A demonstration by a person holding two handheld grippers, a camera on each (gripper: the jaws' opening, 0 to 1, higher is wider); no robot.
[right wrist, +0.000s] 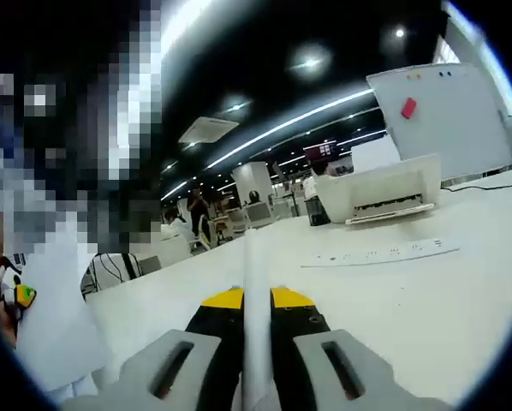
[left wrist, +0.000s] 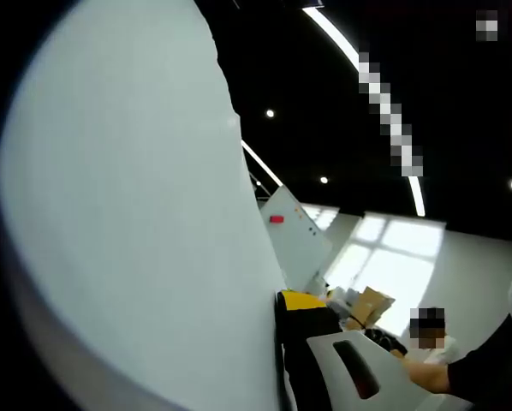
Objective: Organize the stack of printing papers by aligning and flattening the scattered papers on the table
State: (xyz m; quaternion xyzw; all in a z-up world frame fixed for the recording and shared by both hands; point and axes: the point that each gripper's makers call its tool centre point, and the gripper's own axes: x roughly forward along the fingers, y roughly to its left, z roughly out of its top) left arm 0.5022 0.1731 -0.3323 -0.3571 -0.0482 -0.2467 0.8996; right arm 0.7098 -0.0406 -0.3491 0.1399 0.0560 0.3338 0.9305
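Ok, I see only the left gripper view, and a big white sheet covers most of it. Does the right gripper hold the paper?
Observer: Yes. The right gripper is shut on the thin white paper sheets, seen edge-on between its yellow-tipped jaws.
Operator: And what lies on the table beyond it?
Observer: A long white power strip lies flat on the white table, in front of a white boxy printer.
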